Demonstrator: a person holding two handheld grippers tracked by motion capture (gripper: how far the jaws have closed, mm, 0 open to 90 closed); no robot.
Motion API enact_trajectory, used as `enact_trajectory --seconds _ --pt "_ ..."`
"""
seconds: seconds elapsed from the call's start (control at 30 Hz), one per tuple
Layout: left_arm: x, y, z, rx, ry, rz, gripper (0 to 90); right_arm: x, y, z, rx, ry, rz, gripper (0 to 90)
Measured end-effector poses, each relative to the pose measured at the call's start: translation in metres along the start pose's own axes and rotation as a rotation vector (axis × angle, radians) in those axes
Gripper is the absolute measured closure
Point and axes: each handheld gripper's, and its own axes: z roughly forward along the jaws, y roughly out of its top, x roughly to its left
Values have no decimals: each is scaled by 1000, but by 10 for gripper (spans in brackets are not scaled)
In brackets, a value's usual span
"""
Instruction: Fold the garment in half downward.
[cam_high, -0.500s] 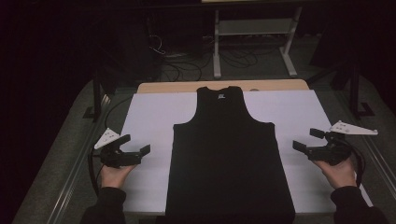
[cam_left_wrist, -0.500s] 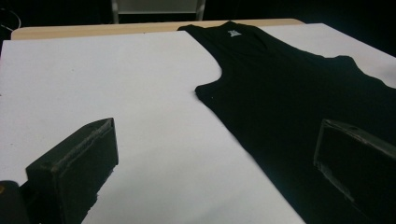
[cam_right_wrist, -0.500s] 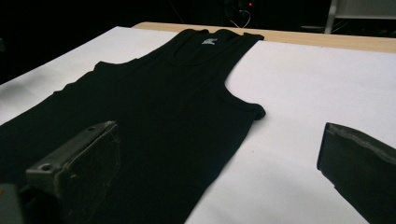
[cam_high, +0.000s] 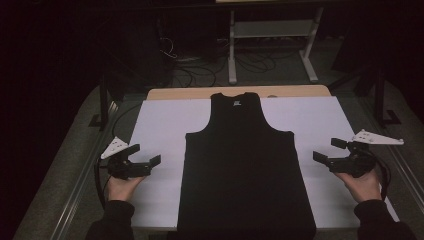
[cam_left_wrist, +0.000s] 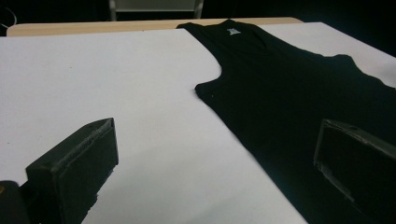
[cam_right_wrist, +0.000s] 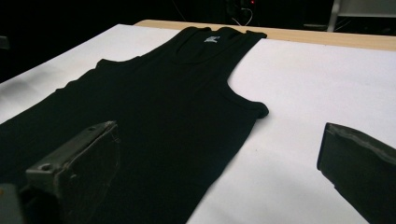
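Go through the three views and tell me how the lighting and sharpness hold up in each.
High view: the room beyond the table is nearly black, the white sheet is evenly lit, and the black tank top shows almost no fold detail. Left gripper view: the shirt's neck label is soft, and the near jaws are dark and slightly blurred. Right gripper view: much the same, with a dim grey falloff at the sheet's left edge.

High view above, facing forward and down; both gripper views low, close (shared: black tank top (cam_high: 245, 165)).
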Motion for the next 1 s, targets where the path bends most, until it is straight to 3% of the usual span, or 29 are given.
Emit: enact_trajectory --seconds 0.33,0.43,0.73,1.0 --pt "-1 1 0 -13 -5 6 0 0 2 -2 -3 3 0 0" --pt "-3 4 0 -19 1 29 0 1 4 -2 2 1 -9 0" --pt "-6 4 1 -23 -7 19 0 -2 11 -5 -41 24 18 0" --pt "-7 14 2 -20 2 29 0 -5 20 -1 -9 9 0 0"
